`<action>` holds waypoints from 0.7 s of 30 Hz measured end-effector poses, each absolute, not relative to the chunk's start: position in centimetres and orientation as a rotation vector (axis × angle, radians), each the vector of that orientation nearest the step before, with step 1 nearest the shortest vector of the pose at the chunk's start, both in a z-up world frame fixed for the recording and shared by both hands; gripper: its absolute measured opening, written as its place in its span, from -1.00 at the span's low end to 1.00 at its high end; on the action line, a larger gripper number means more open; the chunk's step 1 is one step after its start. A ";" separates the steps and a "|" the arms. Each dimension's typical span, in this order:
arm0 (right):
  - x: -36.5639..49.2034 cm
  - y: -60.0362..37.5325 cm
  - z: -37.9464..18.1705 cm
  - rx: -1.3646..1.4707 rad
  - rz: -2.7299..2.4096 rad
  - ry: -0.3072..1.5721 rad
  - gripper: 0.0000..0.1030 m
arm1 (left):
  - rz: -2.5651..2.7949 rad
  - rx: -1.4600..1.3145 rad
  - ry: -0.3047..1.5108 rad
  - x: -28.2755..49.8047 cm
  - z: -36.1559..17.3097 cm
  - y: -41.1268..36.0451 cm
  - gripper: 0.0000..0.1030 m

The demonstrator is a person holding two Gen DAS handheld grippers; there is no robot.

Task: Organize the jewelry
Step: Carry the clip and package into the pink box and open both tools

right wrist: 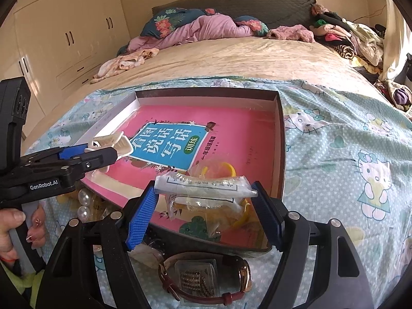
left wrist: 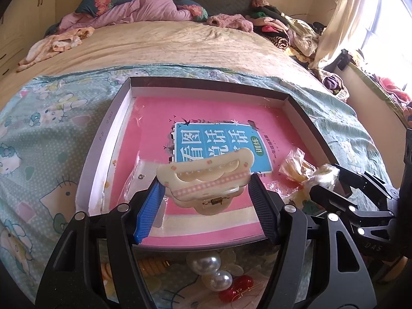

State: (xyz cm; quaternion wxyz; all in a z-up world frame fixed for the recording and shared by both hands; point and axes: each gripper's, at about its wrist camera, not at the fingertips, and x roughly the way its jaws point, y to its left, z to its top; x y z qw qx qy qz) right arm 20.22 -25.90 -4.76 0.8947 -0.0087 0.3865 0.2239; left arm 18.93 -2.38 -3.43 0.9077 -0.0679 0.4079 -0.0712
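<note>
My left gripper [left wrist: 204, 189] is shut on a cream cloud-shaped hair claw clip [left wrist: 206, 177] and holds it over the near part of a shallow box [left wrist: 108, 131] lined with a pink book. It also shows in the right wrist view [right wrist: 113, 145]. My right gripper [right wrist: 206, 193] is shut on a clear plastic packet [right wrist: 203, 186] with yellow bangles [right wrist: 226, 168] inside, over the box's near right part. The packet shows in the left wrist view [left wrist: 303, 170]. On the sheet in front of the box lie pearl pieces [left wrist: 213, 270], a red piece [left wrist: 237, 289] and a watch [right wrist: 206, 278].
The box sits on a Hello Kitty sheet [right wrist: 347, 154] at the foot of a bed [right wrist: 219, 56]. A small clear bag [left wrist: 140, 177] lies in the box. Clothes are piled at the bed's head and right side [right wrist: 347, 38]. Cabinets [right wrist: 64, 33] stand on the left.
</note>
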 end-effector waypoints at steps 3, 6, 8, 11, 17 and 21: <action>20.0 -26.1 -4.6 -0.012 0.456 0.795 0.60 | -0.149 -0.140 0.847 19.0 -3.6 -2.4 0.14; 19.6 -26.6 -4.4 0.005 0.453 0.794 0.60 | -0.150 -0.143 0.851 19.1 -3.6 -2.4 0.14; 19.4 -26.9 -4.1 0.012 0.449 0.787 0.64 | -0.152 -0.145 0.857 19.1 -3.7 -2.5 0.14; 18.9 -27.5 -3.4 0.030 0.442 0.770 0.70 | -0.154 -0.149 0.864 19.1 -3.9 -2.5 0.14; 18.3 -28.2 -2.6 0.043 0.427 0.757 0.74 | -0.145 -0.146 0.872 19.1 -3.8 -2.6 0.26; 18.0 -28.3 -2.2 0.047 0.425 0.753 0.78 | -0.142 -0.150 0.861 18.8 -3.2 -2.4 0.33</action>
